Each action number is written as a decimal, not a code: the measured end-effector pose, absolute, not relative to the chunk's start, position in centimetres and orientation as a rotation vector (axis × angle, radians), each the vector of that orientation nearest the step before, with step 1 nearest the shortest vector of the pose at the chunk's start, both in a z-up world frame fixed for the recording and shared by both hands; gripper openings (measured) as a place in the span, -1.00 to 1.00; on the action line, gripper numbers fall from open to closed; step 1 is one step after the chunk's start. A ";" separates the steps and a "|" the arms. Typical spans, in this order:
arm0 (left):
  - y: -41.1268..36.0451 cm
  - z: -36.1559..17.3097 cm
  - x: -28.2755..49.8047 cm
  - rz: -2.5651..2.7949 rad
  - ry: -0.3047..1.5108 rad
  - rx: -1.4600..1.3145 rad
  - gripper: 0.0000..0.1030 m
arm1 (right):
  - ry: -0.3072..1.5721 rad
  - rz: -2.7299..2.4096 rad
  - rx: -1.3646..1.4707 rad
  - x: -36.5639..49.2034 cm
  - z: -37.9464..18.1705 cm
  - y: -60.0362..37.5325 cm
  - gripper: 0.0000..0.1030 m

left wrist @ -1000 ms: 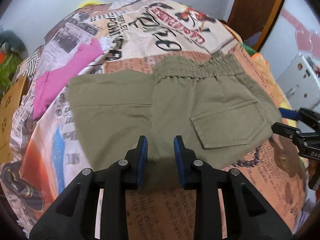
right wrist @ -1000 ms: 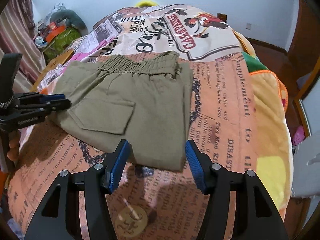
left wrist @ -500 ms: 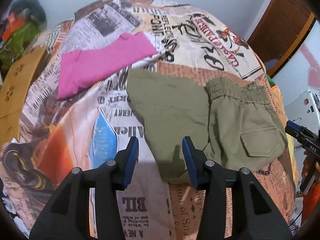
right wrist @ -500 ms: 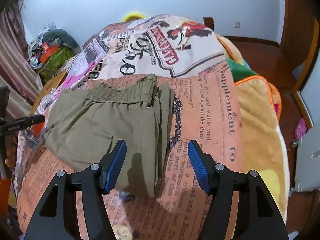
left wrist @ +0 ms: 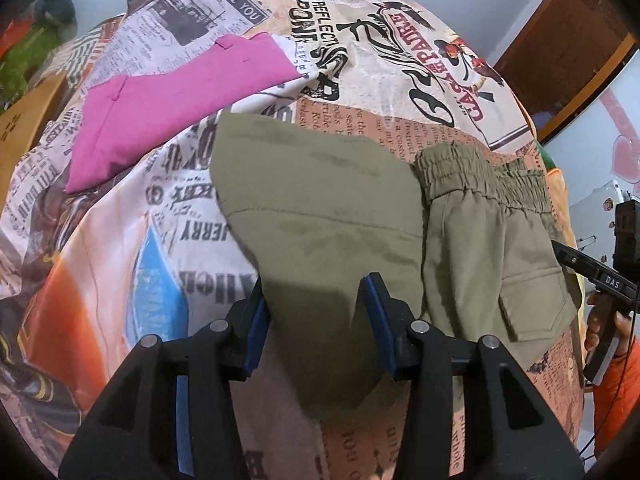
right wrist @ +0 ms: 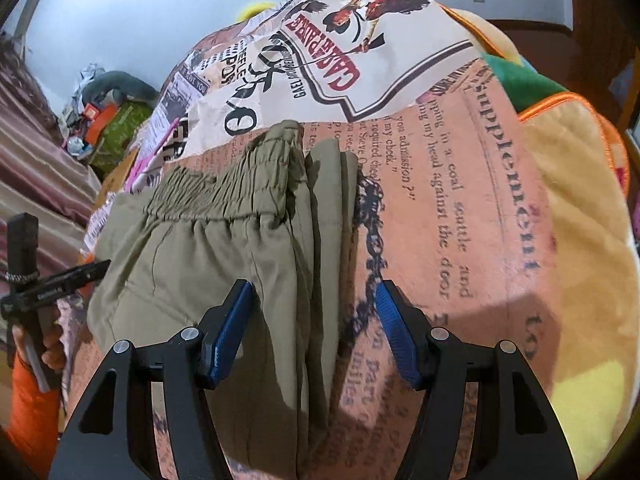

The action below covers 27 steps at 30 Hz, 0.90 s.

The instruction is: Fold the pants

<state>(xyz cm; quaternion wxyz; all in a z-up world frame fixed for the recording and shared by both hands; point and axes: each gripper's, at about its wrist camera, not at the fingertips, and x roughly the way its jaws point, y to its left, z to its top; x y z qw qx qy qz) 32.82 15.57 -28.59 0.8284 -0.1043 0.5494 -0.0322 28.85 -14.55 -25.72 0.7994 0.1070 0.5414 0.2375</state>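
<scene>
The olive-green pants [left wrist: 360, 216] lie partly folded on the bed, straight ahead of both pairs of fingers. In the left wrist view the elastic waistband [left wrist: 480, 176] sits beyond and to the right of the fingers, with the back pocket [left wrist: 532, 304] on the near right side, and a plain folded leg panel spreads out ahead and to the left. The near corner of that panel runs down into the gap between the fingers of the left gripper [left wrist: 316, 320], which are spread apart and grasping nothing; whether the blue pads touch the cloth cannot be told. In the right wrist view the waistband [right wrist: 224, 184] is ahead and left of the fingers, and the folded right edge of the pants [right wrist: 332, 216] runs toward the camera into the gap of the right gripper [right wrist: 316, 332]. Its fingers are spread wide and released, the left pad over the cloth and the right pad over the bedspread. The bedspread [left wrist: 120, 264] carries a newspaper print in orange, cream and blue. A pink garment [left wrist: 172, 100] lies flat on it beyond the left gripper's fingers, to their left, apart from the pants. A yellow blanket with an orange edge [right wrist: 576, 216] lies to the right of the right gripper's fingers
</scene>
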 end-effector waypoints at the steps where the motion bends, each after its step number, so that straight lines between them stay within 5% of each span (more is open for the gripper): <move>1: 15.4 -28.6 33.0 -0.075 1.163 -0.221 -0.12 | 1.161 0.512 0.232 29.0 -25.7 -14.4 0.21; 6: 14.8 -28.6 33.7 -0.086 1.149 -0.210 -0.15 | 1.157 0.531 0.228 29.6 -25.8 -13.6 0.21; 15: 14.3 -28.3 34.4 -0.062 1.140 -0.185 -0.86 | 1.123 0.540 0.189 29.9 -25.2 -12.5 -0.38; 19: 13.9 -27.3 33.9 -0.043 1.109 -0.150 -0.93 | 1.081 0.517 0.160 29.7 -24.4 -12.3 -0.62; 27: 13.1 -23.9 32.8 -0.056 1.039 -0.112 -0.96 | 1.019 0.526 0.119 29.1 -21.5 -11.4 -0.78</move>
